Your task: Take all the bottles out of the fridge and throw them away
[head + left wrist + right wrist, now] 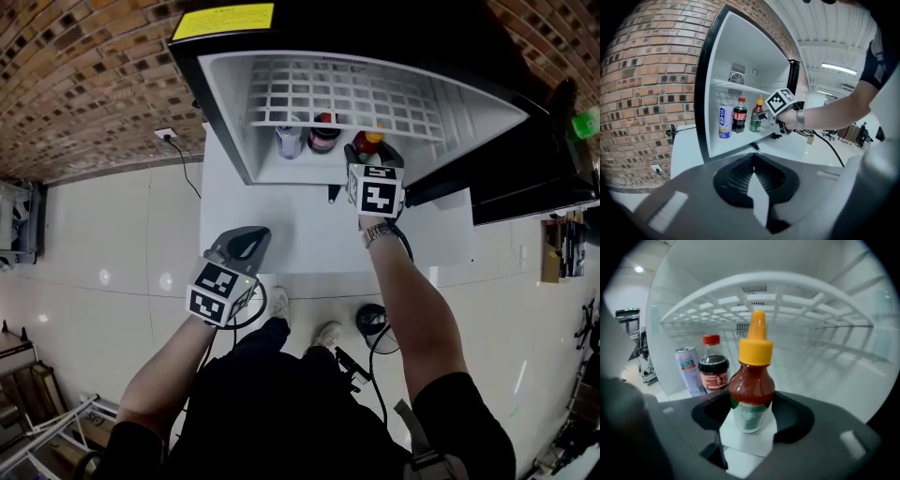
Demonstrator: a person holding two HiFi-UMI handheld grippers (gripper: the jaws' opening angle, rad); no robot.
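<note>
The small fridge (225, 103) stands open on a white stand. On its floor, under the wire shelf (347, 94), are a blue-and-white can (290, 141), a cola bottle (324, 131) with a red cap, and a red sauce bottle (752, 385) with a yellow nozzle cap. My right gripper (752, 416) reaches into the fridge, and its jaws stand wide on either side of the sauce bottle's base without pressing it. The cola bottle (713, 369) and can (689, 364) stand behind it to the left. My left gripper (251, 239) hangs shut and empty in front of the stand.
The fridge door (534, 169) swings open to the right, with a green object (586, 122) at its top edge. A brick wall runs behind, with a socket and a black cable (178, 155) on the left. Clutter lines both floor edges.
</note>
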